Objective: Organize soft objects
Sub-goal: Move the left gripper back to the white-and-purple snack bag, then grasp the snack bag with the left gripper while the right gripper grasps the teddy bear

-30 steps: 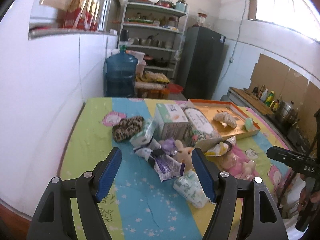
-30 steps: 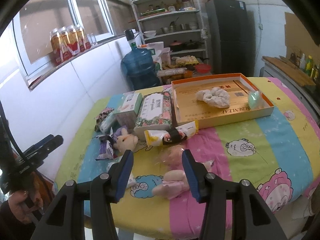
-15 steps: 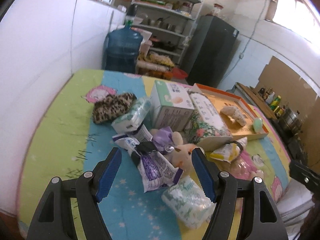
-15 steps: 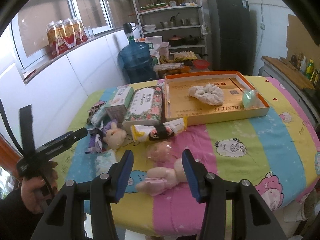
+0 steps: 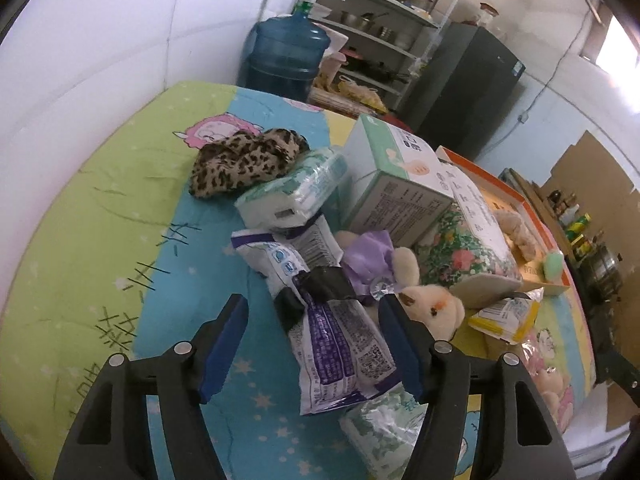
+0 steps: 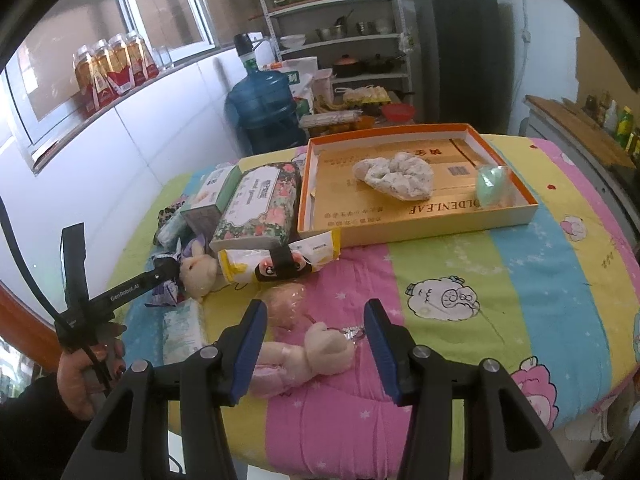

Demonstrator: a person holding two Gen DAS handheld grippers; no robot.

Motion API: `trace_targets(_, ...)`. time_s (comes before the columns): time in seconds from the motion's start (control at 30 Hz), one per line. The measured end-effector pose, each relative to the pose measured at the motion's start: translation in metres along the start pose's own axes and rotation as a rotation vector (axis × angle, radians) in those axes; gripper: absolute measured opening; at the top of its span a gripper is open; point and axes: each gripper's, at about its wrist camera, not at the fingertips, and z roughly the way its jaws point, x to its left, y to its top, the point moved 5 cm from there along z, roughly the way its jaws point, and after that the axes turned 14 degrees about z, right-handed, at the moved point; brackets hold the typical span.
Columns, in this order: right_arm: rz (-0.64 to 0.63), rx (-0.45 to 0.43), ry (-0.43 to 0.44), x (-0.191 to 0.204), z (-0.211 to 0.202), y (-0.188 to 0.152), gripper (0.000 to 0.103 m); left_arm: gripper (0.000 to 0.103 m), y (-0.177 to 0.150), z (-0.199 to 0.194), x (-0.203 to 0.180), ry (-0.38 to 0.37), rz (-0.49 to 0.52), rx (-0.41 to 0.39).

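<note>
The left gripper (image 5: 312,344), with black plastic arms and blue rubber pads, hangs over a crinkly white and purple plastic pouch (image 5: 340,340) that lies flat on the table covered with a soft cartoon-printed cloth (image 5: 100,208). Its jaws are closing, and the pouch lies between them, but the pads do not press it. Just beside the right pad sits a small cream plush rabbit (image 5: 432,308) with a purple satin bow. Behind the pouch lie a puffy white and teal plastic tissue pack (image 5: 292,196), a crumpled leopard-print fabric piece (image 5: 244,160) and a stiff green and white cardboard carton (image 5: 396,176). A soft floral-printed rectangular pack (image 5: 464,252) leans against the carton.

The right gripper (image 6: 316,344) stands at a middle width, around a pale pink plush bear (image 6: 316,356) with a metal key ring; its pads are apart from the toy. Near the bear lies a round peach soft thing in clear wrap (image 6: 286,304). Farther back there is a shallow cardboard box with orange rim (image 6: 400,232), and inside it rest a fluffy white and grey scrunchie (image 6: 396,174) and a mint green soft ball (image 6: 492,186). A yellow and white plastic pouch with a black band (image 6: 280,262) lies in front of the box.
</note>
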Motion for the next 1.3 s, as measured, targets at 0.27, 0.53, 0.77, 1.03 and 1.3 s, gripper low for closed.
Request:
trace_targets(0.27, -0.025, 0.035, 0.013, 0.0, 0.01, -0.002, 0.051, 0.066, -0.002, 0.016, -0.006, -0.05, -0.069, 0.022)
trace_targets(0.53, 0.008, 0.039, 0.005, -0.011, 0.01, -0.002, 0.051, 0.052, -0.002, 0.017, -0.004, -0.054, -0.056, 0.013)
trace_targets(0.77, 0.027, 0.069, 0.034, -0.007, 0.017, -0.007, 0.051, 0.045, -0.008, 0.004, 0.004, -0.08, -0.034, -0.013)
trace_targets(1.03, 0.016, 0.082, 0.049, 0.006, 0.017, -0.022, 0.051, 0.044, -0.009, -0.016, 0.014, -0.09, -0.027, -0.069)
trace_targets(1.3, 0.035, 0.12, 0.026, 0.015, 0.029, -0.042, 0.079, 0.044, 0.0, -0.053, 0.019, -0.077, 0.03, -0.142)
